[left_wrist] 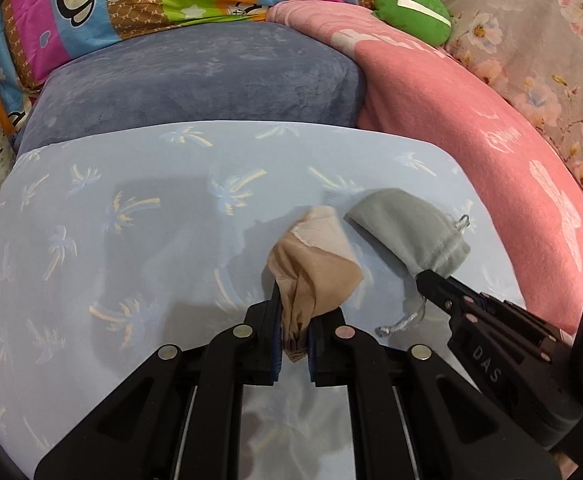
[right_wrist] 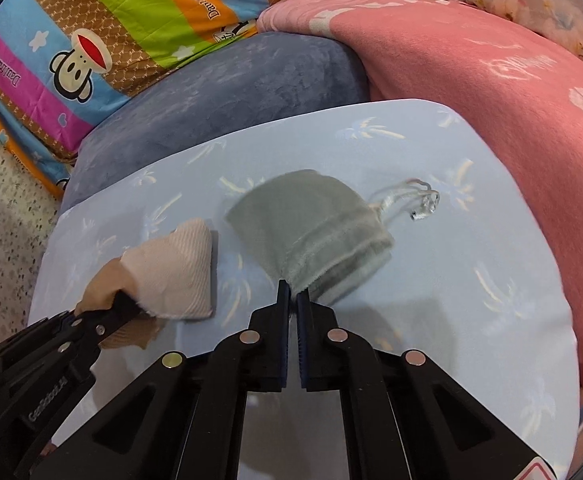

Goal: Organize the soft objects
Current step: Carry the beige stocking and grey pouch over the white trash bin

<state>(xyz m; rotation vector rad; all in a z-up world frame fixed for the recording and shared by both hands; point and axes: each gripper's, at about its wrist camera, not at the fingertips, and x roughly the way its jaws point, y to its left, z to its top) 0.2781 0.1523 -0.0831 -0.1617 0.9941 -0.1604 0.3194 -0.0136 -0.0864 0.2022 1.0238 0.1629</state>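
On the light blue cloth (left_wrist: pixel 131 248), the left gripper (left_wrist: pixel 295 312) pinches a tan sock (left_wrist: pixel 315 268). The right gripper (right_wrist: pixel 293 292) is closed on a grey pouch (right_wrist: pixel 311 224) (by its edge), w/ the sock just beside.

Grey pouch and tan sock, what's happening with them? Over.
Left gripper shut on tan sock. Right gripper shut on grey pouch opening edge. Both on blue cloth. Nothing blocking.

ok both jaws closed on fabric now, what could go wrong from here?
1. The right gripper pinches only the rim of the grey drawstring pouch; a lift may let it slip out.
2. The pouch's cords trail loose on the blue board and could snag or drag.
3. The left gripper holds the beige stocking bunched up, with its folded end hanging free, so it may unfold when moved.
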